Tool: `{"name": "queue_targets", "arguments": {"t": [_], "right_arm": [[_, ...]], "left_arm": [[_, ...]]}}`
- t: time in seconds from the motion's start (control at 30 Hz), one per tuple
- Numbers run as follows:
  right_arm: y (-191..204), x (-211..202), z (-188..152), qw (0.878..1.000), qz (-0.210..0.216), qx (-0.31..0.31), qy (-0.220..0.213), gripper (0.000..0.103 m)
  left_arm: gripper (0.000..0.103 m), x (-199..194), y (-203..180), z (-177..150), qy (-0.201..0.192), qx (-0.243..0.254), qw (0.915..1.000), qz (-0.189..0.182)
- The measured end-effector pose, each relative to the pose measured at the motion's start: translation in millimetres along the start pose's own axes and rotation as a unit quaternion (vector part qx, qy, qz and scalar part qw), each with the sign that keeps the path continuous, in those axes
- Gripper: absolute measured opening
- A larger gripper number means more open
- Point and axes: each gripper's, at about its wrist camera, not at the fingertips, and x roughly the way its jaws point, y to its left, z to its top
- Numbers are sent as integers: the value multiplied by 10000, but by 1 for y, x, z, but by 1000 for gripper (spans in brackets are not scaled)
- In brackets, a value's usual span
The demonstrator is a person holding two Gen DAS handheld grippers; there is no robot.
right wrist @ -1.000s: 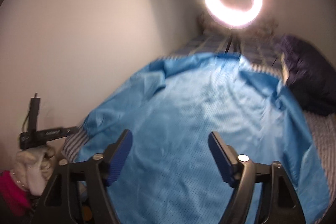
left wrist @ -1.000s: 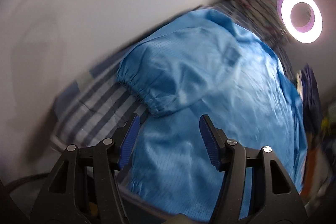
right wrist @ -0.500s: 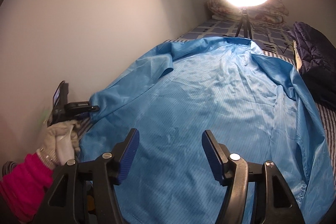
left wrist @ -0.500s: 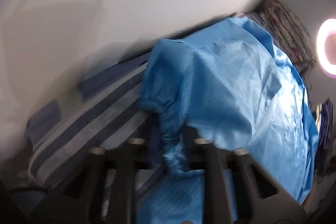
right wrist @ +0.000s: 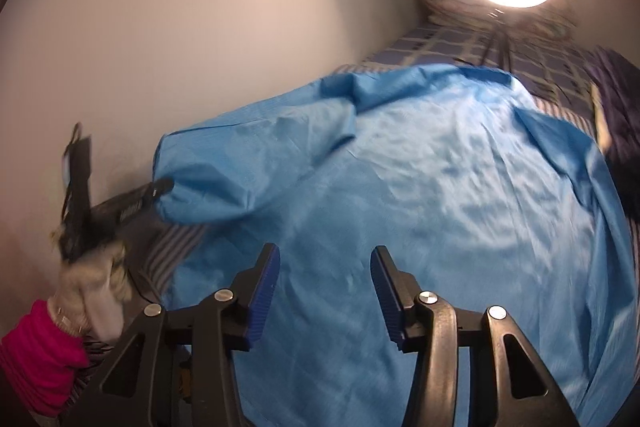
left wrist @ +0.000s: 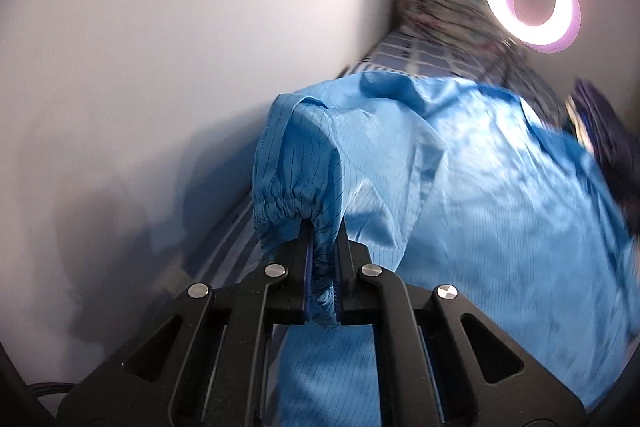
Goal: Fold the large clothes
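A large blue garment [right wrist: 420, 187] is spread across a striped bed [right wrist: 540, 67], beside the wall [right wrist: 200, 7]. Its elastic sleeve cuff [left wrist: 296, 211] is pinched between the closed pads of the left hand-held gripper [left wrist: 322, 267] and raised off the bed. The right hand-held gripper [right wrist: 324, 287] is held wide open above the garment's middle, gripping nothing. The sleeve fold appears underway; next, the cuff should be carried inward over the garment's body.

A bright blue, finely pinstriped fabric garment [left wrist: 480, 195] covers a blue-and-white striped and checked bedsheet [right wrist: 448, 47], beyond black grippers' blue-padded fingers [right wrist: 262, 291].
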Motion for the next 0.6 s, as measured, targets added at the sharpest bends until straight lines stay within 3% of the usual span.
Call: {"name": "queue_targets", "arguments": {"t": [0.1,0.2,0.33,0.43,0.6], "right_arm": [[4,20,34,9997,209,-67,56,59],[2,56,72,9967,681,289,326,66],[13,103,121,9917,1011,499,622,75],[23,134,152,9893,1061,636,777,79],[54,191,196,9865,984,606,1162,83]], "left_arm": [[5,-11,-15,-3,-110,553,9984,69],[5,-27,-26,-8,-345,1006,9942,136],[5,-46,-43,-16,-723,1646,9835,206],[5,-51,-57,-29,-924,2115,9727,245],[5,-46,-64,-39,-907,2333,9680,171]]}}
